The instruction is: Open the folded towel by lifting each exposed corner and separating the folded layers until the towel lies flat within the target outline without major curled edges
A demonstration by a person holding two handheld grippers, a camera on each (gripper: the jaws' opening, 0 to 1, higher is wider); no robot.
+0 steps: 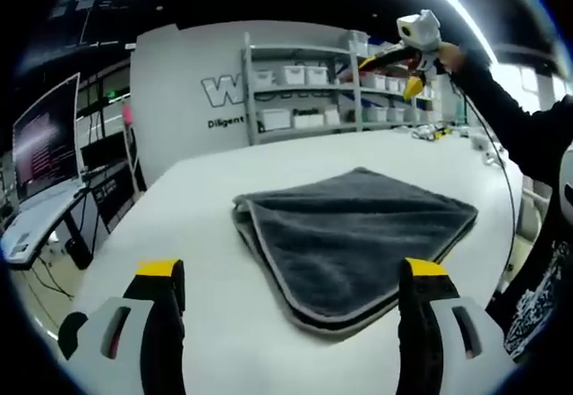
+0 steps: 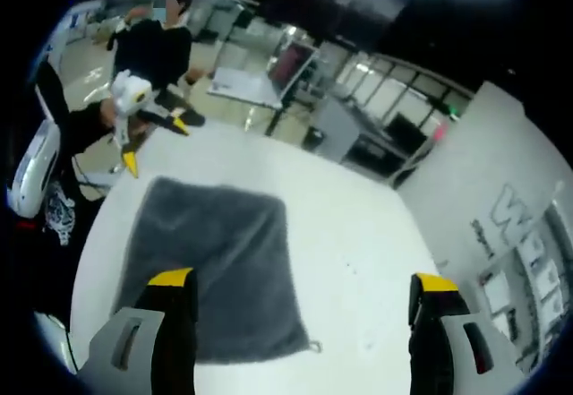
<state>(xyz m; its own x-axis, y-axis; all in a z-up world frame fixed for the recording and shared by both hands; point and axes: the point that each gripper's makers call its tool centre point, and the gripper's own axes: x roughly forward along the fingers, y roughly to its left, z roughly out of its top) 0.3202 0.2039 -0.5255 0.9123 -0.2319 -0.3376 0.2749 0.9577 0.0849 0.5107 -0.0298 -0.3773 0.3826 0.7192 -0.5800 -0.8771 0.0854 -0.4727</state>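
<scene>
A dark grey towel (image 1: 358, 238) lies folded on the white table (image 1: 206, 216), its stacked light-edged layers showing along the near corner. My left gripper (image 1: 291, 270) is open, low over the table just short of that corner. High at the far right, a hand in a black sleeve holds the right gripper (image 1: 392, 72) well above the table. From the right gripper view the towel (image 2: 215, 261) is a grey square far below; my right gripper (image 2: 303, 280) is open and empty. The left gripper (image 2: 157, 147) hovers beside the towel's far edge, jaws apart.
Metal shelves with white bins (image 1: 304, 90) stand behind the table against a white lettered wall (image 1: 188, 81). A monitor on a desk (image 1: 45, 140) sits to the left. The person in black (image 2: 157, 46) stands at the table's edge. More desks (image 2: 242, 86) lie beyond.
</scene>
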